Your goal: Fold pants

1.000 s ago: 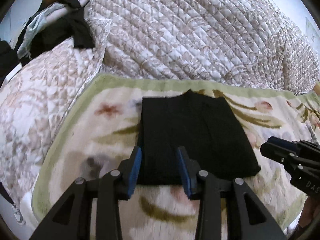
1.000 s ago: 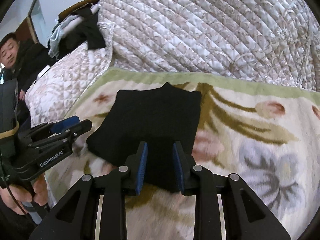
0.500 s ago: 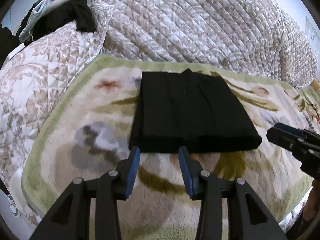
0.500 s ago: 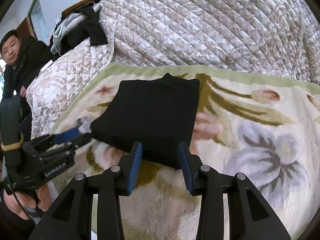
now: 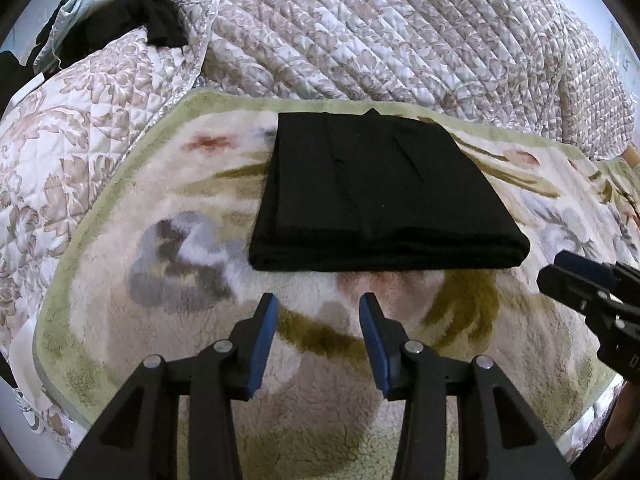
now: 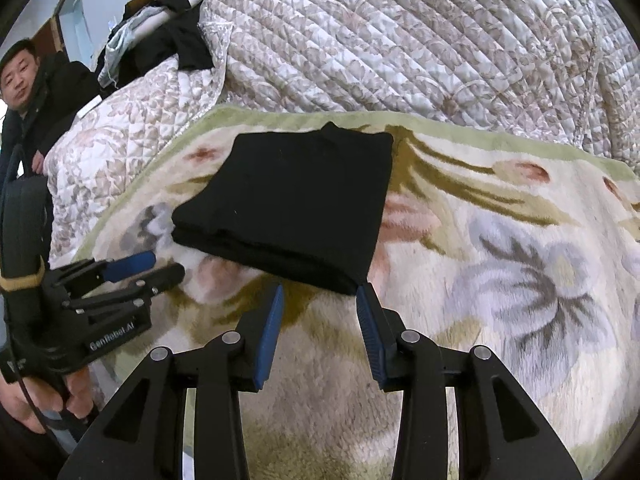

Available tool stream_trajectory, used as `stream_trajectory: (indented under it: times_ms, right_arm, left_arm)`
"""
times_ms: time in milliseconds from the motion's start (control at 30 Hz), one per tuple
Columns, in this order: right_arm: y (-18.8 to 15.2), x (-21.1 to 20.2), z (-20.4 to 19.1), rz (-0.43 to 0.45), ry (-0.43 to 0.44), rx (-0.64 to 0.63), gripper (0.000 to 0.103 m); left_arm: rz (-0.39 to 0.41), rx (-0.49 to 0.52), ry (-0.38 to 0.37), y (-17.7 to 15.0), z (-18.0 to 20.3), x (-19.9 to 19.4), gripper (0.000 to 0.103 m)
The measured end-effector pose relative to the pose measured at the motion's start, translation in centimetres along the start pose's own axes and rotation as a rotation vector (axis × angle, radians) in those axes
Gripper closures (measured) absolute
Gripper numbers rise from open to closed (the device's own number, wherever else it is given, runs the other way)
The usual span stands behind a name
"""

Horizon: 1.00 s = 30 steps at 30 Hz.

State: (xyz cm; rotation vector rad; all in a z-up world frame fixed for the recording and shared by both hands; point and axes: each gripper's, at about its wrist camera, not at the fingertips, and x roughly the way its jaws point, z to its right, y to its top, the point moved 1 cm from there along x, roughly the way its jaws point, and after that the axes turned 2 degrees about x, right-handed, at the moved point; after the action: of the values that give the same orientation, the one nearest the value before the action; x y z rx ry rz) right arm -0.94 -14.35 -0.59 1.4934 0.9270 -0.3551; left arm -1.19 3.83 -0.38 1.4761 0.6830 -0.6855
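Underneath, a fluffy floral blanket (image 5: 320,380) covers the bed, a quilted bedspread (image 5: 400,32) heaped behind; black pants (image 5: 376,196) lie folded flat on it. Left gripper (image 5: 316,312) and right gripper (image 6: 320,300) hover just short, fingers spread, empty

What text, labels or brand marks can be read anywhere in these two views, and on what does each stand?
"GenRobot.AI": white lettering on the black body of the left gripper, seen in the right wrist view.
Right gripper: white marks at the left wrist view's right edge, cut off, unreadable.
Black pants: no label visible.
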Motion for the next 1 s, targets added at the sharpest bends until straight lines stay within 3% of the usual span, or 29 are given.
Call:
stream_trajectory:
  times_ms: [267, 467, 533, 1000]
  right_arm:
    - [-1.0, 1.1, 1.0, -0.035, -0.037, 0.008, 0.065]
    - [-1.8, 2.6, 1.5, -0.074, -0.057, 0.017, 0.064]
    - [-2.0, 2.8, 1.5, -0.065, -0.062, 0.003, 0.063]
    - [-2.3, 2.9, 1.3, -0.044, -0.076, -0.022, 0.057]
  left_arm:
    - [-0.027, 0.008, -0.005, -0.5, 0.0, 1.4, 0.056]
    - [-0.025, 0.01, 0.0, -0.6, 0.0, 2.1, 0.045]
    - [-0.024, 0.022, -0.007, -0.7, 0.2, 2.3, 0.039]
    - [-0.02, 0.036, -0.009, -0.9, 0.4, 2.3, 0.034]
